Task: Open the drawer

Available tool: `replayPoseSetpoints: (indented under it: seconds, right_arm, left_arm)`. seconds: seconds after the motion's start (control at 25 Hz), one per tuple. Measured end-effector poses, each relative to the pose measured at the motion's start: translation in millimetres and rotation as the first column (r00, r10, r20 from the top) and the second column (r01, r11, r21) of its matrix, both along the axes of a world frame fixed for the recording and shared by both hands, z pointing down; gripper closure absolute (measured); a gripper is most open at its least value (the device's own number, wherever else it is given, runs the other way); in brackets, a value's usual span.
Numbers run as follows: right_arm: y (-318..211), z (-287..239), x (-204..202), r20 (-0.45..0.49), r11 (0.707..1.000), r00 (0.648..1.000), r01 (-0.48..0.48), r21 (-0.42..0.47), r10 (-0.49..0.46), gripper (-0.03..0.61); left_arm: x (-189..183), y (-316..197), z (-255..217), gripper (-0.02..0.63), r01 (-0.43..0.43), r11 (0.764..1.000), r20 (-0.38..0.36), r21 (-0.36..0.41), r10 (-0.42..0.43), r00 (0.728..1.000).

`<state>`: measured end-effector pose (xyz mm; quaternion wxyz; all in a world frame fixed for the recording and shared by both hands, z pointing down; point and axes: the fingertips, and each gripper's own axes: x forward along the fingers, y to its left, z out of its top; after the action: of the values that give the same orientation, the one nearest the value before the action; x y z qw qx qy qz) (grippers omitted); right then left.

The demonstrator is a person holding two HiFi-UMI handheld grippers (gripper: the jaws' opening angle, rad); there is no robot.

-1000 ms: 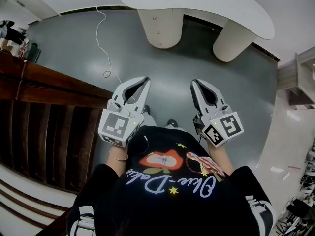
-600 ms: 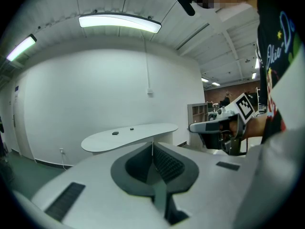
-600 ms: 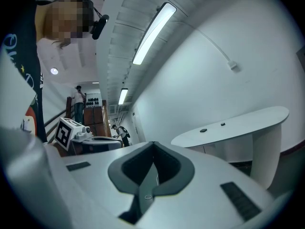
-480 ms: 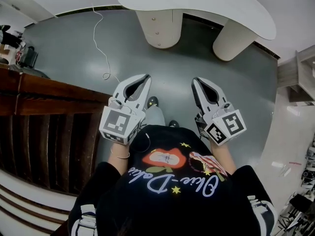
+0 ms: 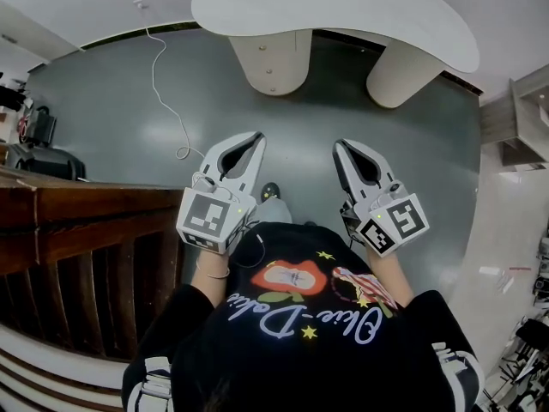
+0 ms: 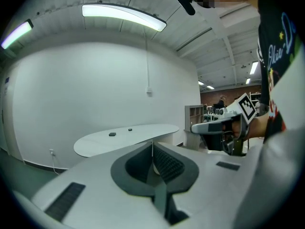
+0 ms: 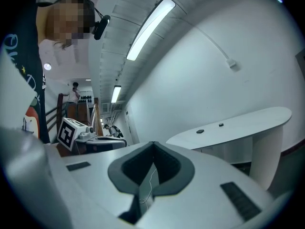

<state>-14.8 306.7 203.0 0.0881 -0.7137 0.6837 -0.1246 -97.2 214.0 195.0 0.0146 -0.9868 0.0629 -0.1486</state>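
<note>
Two tools, both pressed together and empty: my left tool [image 5: 255,137] and right tool [image 5: 340,143] hover mid-frame over the grey floor [image 5: 412,144]. The cream rounded drawer pedestal [image 5: 273,57] stands at upper centre under the white curved surface [image 5: 360,11], well apart from them. I judge I should close in, part one tool, and line it on a small knob [image 5: 274,57]. Only the head view shows the drawer fronts. The gripper views show two small dark items [image 7: 200,131] on top.

White desk [image 5: 343,15], cream drawer unit [image 5: 273,58], grey floor [image 5: 111,101], brown railing [image 5: 86,209]
</note>
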Motion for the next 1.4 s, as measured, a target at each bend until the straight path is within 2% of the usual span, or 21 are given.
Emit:
replayPoseSetpoints:
  seconds: [0.32, 0.88, 1.2, 1.4]
  right_arm:
    - [-73, -2, 8, -0.022, 0.999, 0.999, -0.04, -0.003, 0.04, 0.578]
    - [-156, 1, 20, -0.055, 0.995, 0.994, -0.094, -0.023, 0.093, 0.578]
    - [-174, 7, 28, -0.062, 0.99, 0.99, -0.132, -0.05, 0.128, 0.578]
    - [-177, 10, 50, -0.065, 0.99, 0.991, -0.125, -0.066, 0.121, 0.578]
  left_arm:
    - [15, -77, 7, 0.606, -0.041, 0.999, 0.0, -0.008, 0.041, 0.999]
    - [27, -165, 16, 0.606, -0.084, 0.996, 0.005, -0.017, 0.084, 0.996]
    - [41, -188, 25, 0.606, -0.122, 0.992, 0.017, -0.026, 0.122, 0.992]
    - [57, -188, 27, 0.606, -0.119, 0.992, 0.024, -0.031, 0.12, 0.992]
